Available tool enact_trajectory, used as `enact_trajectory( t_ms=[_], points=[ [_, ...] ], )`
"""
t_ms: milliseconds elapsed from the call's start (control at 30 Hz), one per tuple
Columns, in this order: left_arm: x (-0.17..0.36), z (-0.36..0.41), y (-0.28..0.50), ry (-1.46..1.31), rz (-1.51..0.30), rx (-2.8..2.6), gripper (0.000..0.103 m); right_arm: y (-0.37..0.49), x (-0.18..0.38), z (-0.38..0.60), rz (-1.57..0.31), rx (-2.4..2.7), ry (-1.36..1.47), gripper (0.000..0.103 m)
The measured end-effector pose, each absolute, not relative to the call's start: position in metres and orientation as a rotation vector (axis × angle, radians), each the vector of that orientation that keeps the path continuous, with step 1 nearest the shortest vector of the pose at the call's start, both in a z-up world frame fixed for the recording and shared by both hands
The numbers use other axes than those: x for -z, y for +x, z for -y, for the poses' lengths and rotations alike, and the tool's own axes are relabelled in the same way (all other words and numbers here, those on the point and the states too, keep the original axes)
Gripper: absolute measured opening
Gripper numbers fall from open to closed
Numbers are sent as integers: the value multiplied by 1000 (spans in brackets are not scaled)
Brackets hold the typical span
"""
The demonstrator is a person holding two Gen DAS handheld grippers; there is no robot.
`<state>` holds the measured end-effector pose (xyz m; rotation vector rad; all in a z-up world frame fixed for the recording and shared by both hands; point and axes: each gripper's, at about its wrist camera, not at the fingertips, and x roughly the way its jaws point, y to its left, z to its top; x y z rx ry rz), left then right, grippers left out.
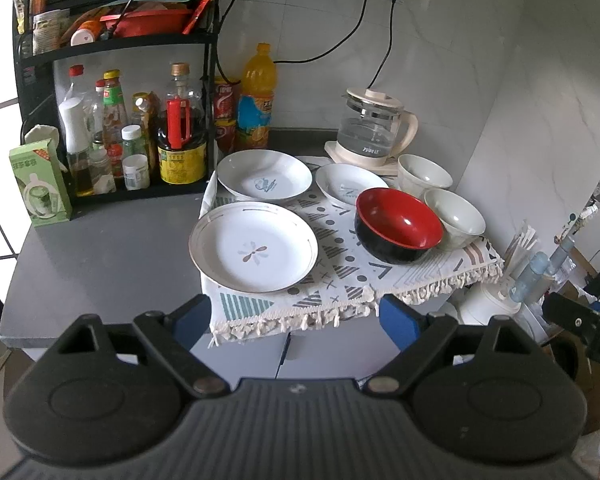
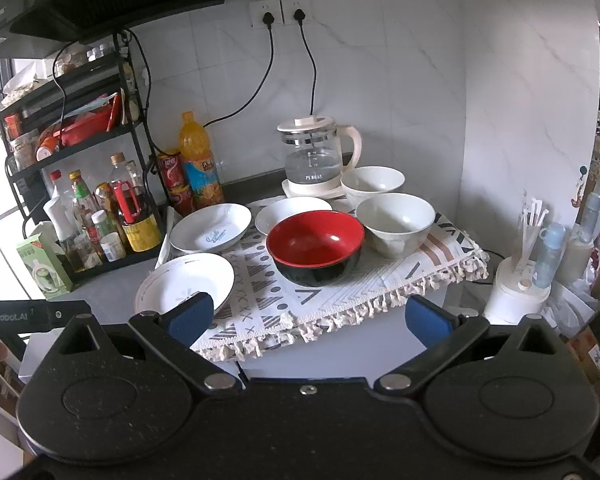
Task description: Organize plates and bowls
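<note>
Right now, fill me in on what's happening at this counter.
Nothing is held yet. Both the left hand-held gripper and the right hand-held gripper are open, short of the patterned cloth. On it sit three plates, a red bowl and two white bowls, none stacked.

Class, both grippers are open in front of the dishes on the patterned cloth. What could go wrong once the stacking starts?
1. The near plate overhangs the cloth edge; nudging it could tip it.
2. The fringed cloth hangs off the counter; snagging it could drag dishes off.
3. The red bowl stands close to the white bowl; wide fingers may knock it.
</note>
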<state>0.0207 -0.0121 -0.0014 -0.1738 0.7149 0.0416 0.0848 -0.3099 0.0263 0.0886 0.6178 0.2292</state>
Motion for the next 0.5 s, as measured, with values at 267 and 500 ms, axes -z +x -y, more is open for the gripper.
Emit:
enact_trajectory(
  t_ms=[267, 500],
  points=[
    [2, 14, 27, -180, -718, -42, 90, 90, -25, 310, -625, -230, 92, 103],
    [1, 14, 30, -178, -721, -48, 90, 96, -25, 314, -627, -236, 97, 103]
  ],
)
